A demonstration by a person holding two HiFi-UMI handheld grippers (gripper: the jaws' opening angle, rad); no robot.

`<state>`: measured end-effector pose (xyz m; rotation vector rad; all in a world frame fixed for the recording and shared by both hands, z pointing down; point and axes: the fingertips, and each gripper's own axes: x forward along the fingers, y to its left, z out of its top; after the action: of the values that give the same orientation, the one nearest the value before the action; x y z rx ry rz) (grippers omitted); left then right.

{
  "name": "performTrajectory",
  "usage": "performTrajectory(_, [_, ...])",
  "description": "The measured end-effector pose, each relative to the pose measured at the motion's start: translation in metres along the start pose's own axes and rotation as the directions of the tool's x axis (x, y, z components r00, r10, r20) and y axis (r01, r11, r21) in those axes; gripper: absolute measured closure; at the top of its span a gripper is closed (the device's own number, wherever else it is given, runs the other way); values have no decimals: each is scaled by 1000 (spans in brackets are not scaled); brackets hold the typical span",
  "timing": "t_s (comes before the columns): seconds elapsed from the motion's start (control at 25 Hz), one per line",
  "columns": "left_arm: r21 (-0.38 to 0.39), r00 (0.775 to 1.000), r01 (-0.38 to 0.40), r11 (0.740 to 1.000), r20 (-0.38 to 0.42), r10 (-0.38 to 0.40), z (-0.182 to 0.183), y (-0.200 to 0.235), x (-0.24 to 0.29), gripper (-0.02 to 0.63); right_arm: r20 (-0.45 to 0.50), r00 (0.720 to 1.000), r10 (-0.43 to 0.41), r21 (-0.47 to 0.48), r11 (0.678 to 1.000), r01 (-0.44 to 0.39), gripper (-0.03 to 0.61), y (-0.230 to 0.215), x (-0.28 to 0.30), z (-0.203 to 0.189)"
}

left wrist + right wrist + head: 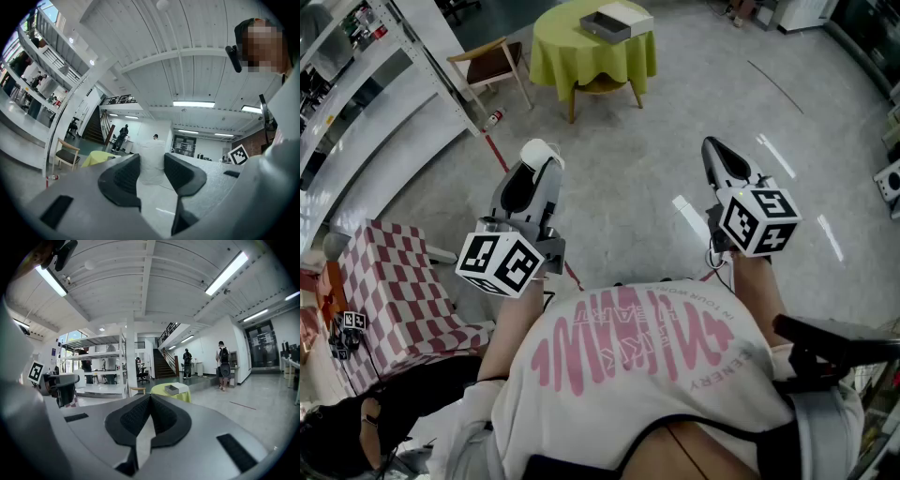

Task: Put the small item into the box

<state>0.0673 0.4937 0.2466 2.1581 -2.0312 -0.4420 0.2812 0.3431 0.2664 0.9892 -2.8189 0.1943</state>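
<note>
The left gripper (151, 164) pinches the small white cylindrical item (152, 154) between its jaws, the right gripper (150, 401) has its jaws pressed together, and both hang over the grey floor (647, 178), well apart from the open box (617, 21) on the yellow-green round table (581, 58).

Left gripper (534, 169) holds white item (540, 150); right gripper (713, 150) beside it; box (615, 22) on green table (581, 56) beyond.
</note>
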Motion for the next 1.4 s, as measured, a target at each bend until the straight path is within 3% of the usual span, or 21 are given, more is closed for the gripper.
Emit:
performTrajectory(0.44, [-23, 1000, -3, 1000, 6, 4, 5, 14, -9, 443, -11, 1000, -5, 7, 1000, 5, 572, 12, 4, -4])
performTrajectory(0.76, [-79, 1000, -25, 997, -20, 23, -12, 36, 0, 443, -22, 1000, 2, 69, 998, -1, 572, 2, 22, -18])
performTrajectory(1.16, [-93, 999, -32, 995, -20, 30, -16, 72, 65, 443, -17, 999, 38, 75, 997, -37, 572, -29, 108, -9])
performTrajectory(1.4, [-86, 999, -50, 995, 7, 51, 3, 98, 131, 443, 4, 996, 85, 70, 994, -85, 572, -58, 176, 22])
